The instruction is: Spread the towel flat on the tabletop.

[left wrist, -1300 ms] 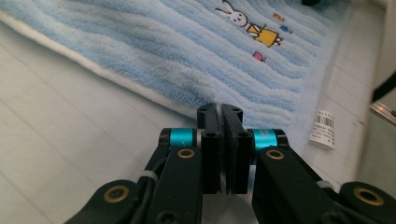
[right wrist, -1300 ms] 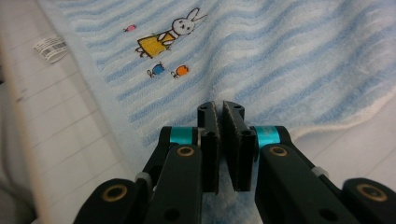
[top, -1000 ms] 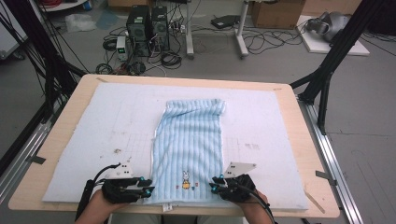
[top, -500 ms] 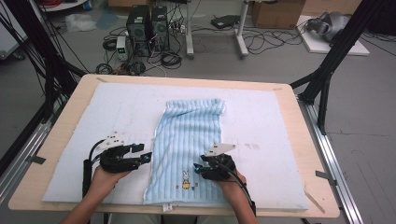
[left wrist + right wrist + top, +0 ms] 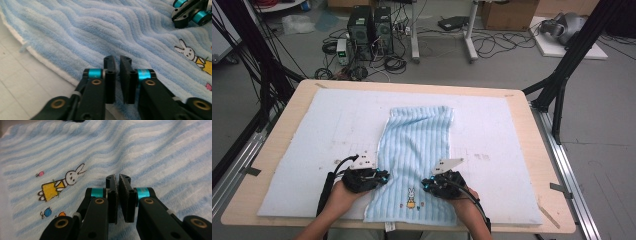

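Now | left gripper [image 5: 117, 60] fingers together | right gripper [image 5: 117, 178] likewise | towel [image 5: 417, 150] near edge cropped

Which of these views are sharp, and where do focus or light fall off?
High view: even light, slightly soft, no glare. Left gripper view: towel pile crisp mid-frame, the other gripper blurred. Right gripper view: dimmer, rabbit print legible, far towel soft.

towel [image 5: 417, 150]: light blue, paler wavy stripes, white edge
rabbit [image 5: 62, 185]: white, dark outline, yellow dress
mat [image 5: 312, 130]: pale white-blue, faint grid
table [image 5: 287, 117]: light wood
left gripper [image 5: 117, 61]: black, cyan bands, brass rivets
right gripper [image 5: 117, 178]: same colours
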Demonstrator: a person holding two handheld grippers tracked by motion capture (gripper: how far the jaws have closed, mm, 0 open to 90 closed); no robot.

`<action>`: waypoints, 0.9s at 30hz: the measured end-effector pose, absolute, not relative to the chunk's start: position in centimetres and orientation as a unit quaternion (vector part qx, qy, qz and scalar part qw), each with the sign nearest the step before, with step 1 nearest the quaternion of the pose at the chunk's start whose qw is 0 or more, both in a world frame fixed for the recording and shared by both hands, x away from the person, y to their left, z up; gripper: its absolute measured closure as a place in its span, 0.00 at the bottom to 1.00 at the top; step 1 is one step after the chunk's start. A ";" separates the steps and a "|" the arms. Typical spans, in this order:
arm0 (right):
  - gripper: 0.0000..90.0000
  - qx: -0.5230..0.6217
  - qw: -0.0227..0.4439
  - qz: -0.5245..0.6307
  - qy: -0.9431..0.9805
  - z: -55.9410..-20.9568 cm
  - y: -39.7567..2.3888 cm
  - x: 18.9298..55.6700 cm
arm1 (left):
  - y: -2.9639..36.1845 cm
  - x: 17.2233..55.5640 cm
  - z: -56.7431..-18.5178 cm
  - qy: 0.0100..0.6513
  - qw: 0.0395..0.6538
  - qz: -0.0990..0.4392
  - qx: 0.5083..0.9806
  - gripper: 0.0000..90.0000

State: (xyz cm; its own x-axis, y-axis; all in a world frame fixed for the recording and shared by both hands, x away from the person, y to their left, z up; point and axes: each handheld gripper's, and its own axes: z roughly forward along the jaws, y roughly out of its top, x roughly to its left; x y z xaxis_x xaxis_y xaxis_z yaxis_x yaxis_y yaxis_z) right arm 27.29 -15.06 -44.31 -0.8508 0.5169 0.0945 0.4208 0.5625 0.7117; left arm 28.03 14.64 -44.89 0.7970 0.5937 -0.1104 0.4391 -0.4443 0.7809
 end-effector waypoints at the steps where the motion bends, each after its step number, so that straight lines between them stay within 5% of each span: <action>1: 0.95 0.262 0.059 0.384 0.883 -44.3 -15.1 27.1 | 14.7 27.6 -44.8 0.304 0.427 0.084 0.848 0.95; 10: 0.95 0.237 0.037 0.374 0.896 -44.0 -15.7 24.5 | 15.6 25.0 -44.6 0.289 0.427 0.052 0.856 0.96; 18: 0.56 0.295 0.083 0.420 0.854 -43.2 -16.1 26.5 | 17.4 26.5 -43.0 0.330 0.482 0.067 0.809 0.62; 23: 0.57 0.306 0.092 0.417 0.851 -43.9 -15.0 29.5 | 18.6 29.2 -42.4 0.355 0.501 0.080 0.785 0.61; 27: 0.75 0.291 0.094 0.391 0.868 -44.6 -14.1 30.8 | 19.0 30.9 -42.4 0.372 0.501 0.087 0.777 0.61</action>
State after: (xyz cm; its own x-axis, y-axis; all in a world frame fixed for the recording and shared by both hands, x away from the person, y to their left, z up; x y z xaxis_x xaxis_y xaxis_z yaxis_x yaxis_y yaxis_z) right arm 30.84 -14.09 -44.59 -0.8133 0.5783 0.0648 0.4315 0.5247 0.7338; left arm 30.94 19.03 -42.43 0.7085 0.6648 -0.2367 0.4898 -0.2219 0.8431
